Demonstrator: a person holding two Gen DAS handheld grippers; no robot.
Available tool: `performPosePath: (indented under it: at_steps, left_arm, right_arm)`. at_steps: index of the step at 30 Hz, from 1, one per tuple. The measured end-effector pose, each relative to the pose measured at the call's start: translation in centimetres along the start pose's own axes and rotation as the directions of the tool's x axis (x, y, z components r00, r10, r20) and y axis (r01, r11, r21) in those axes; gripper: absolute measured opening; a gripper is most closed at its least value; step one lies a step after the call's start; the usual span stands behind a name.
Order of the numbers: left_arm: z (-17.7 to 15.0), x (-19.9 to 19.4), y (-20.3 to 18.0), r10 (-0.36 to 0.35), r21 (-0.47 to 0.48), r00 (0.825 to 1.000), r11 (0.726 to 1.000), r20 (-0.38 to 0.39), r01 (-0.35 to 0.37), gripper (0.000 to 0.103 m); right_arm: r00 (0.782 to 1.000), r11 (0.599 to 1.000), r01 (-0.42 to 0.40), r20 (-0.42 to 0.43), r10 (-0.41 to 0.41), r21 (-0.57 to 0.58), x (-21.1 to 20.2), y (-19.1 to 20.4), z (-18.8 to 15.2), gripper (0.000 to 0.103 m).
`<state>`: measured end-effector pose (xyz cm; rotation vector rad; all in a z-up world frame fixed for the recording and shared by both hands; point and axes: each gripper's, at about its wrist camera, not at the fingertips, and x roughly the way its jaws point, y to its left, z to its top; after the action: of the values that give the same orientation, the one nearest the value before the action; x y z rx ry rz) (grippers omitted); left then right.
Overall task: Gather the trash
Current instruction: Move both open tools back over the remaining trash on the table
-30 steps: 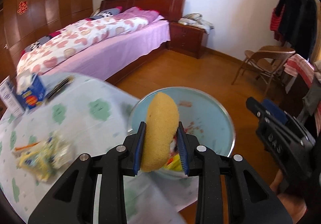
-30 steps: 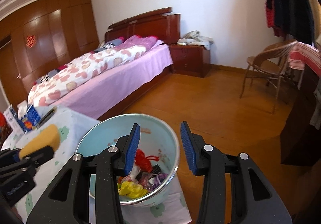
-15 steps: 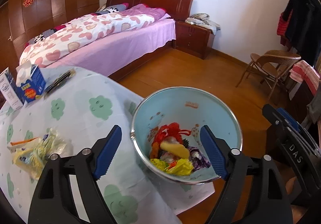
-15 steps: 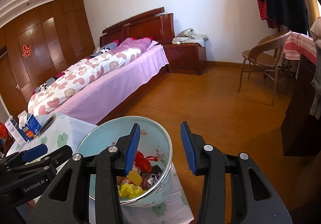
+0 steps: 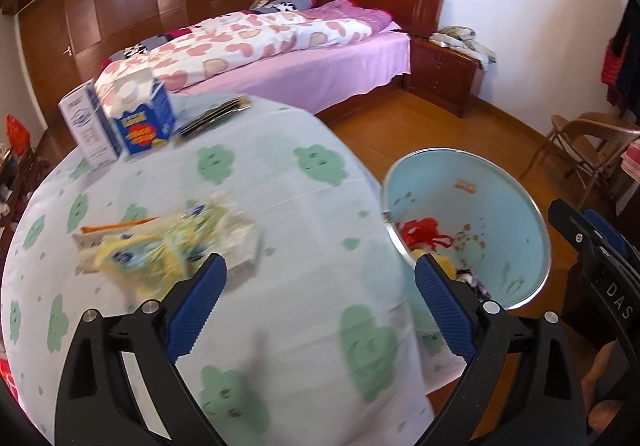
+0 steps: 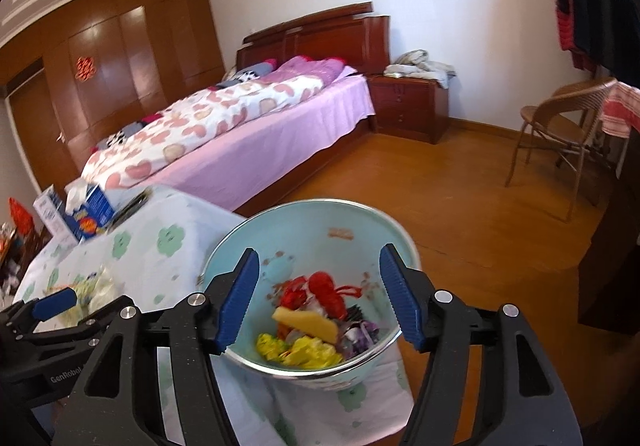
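A light blue trash bin [image 6: 352, 222] stands at the table's right edge; it also shows in the left wrist view [image 5: 480, 202]. Inside lie the yellow sponge [image 6: 306, 323], red scraps and yellow wrappers. A crumpled yellow-and-clear plastic wrapper [image 5: 160, 246] lies on the tablecloth, just ahead of my left gripper [image 5: 320, 286], which is open and empty over the table. My right gripper [image 6: 320, 294] is open and empty, hovering over the bin's near rim. The left gripper also shows at the left edge of the right wrist view [image 6: 56, 304].
A blue carton [image 5: 140, 118] and a white box [image 5: 86, 130] stand at the table's far side, with a dark flat packet [image 5: 216, 114] beside them. A bed [image 5: 300, 46], a nightstand [image 5: 444, 66] and a folding chair [image 5: 584, 142] stand beyond on the wooden floor.
My left gripper opened and dropped the yellow sponge into the bin, then swung left over the table toward the plastic wrapper. My right gripper opened wider and stayed over the bin.
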<state>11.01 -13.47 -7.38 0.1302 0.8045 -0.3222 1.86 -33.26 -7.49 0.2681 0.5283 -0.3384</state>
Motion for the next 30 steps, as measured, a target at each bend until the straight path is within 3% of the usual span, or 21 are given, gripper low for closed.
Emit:
performPosePath:
  at_steps: [9,19,25,30]
  left_arm:
    - [-1.9,-1.2,3.3,0.032,-0.005,0.999,0.999,-0.005,-0.033,0.093]
    - [-5.4,-2.6,10.4,0.104,-0.042,0.994,0.993,-0.032,-0.106,0.092]
    - [-7.2,-3.3,15.2,0.152,-0.102,0.987,0.982,-0.054,-0.157,0.09]
    - [-7.4,-4.2,18.7,0.167,-0.165,0.985,0.971,-0.049,-0.173,0.084]
  right_arm:
    - [0.999,0.999,-0.04,-0.035,0.039,-0.033,0.1,3.4,-1.1,0.063]
    - [0.99,0.987,-0.114,-0.096,0.104,-0.109,0.4,7.7,-2.7,0.06]
    - [0.975,0.973,-0.187,-0.147,0.167,-0.137,0.8,11.2,-4.0,0.058]
    - [0.95,0.952,-0.272,-0.201,0.241,-0.142,1.5,15.2,-4.5,0.058]
